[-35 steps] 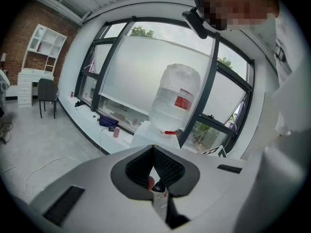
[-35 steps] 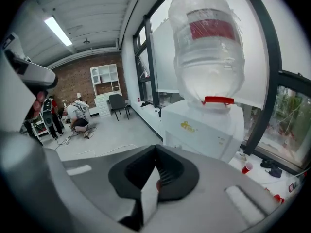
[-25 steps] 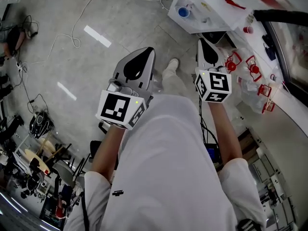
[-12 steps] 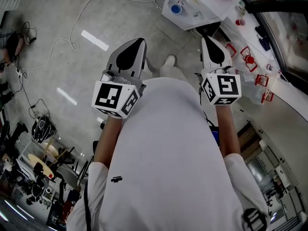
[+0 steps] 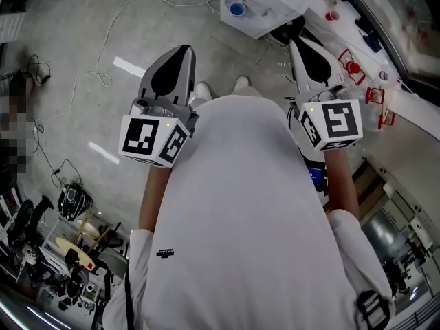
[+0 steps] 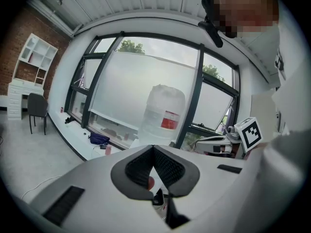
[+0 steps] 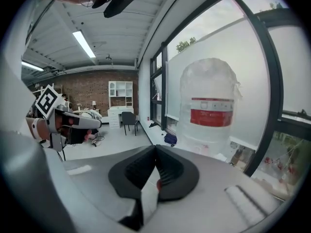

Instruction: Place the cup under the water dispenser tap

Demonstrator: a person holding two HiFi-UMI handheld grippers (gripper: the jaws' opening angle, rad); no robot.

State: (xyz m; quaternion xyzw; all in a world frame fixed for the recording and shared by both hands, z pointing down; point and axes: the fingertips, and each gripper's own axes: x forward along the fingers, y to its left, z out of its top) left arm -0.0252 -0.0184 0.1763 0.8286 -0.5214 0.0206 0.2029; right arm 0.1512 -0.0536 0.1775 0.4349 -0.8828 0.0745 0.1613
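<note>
The water dispenser (image 5: 265, 5) is a white unit at the top of the head view, carrying a big translucent bottle with a red label (image 6: 163, 113) (image 7: 210, 110). Both gripper views look at it against a large window. A small red cup (image 5: 332, 15) stands on the sill right of the dispenser, and a small reddish cup (image 6: 108, 149) shows on the sill in the left gripper view. My left gripper (image 5: 180, 49) (image 6: 153, 147) and right gripper (image 5: 295, 41) (image 7: 156, 146) are raised in front of my body. Both are shut and hold nothing, well short of the dispenser and the cup.
White cables (image 5: 110, 53) trail over the grey floor on the left. Red-handled items (image 5: 357, 71) lie along the window sill at right. Tools and clutter (image 5: 62, 253) fill the lower left. A chair and white shelves (image 7: 127, 118) stand at the far wall.
Both grippers have risen, the right one more, and now sit nearer the dispenser in the head view. Their jaws stayed shut.
</note>
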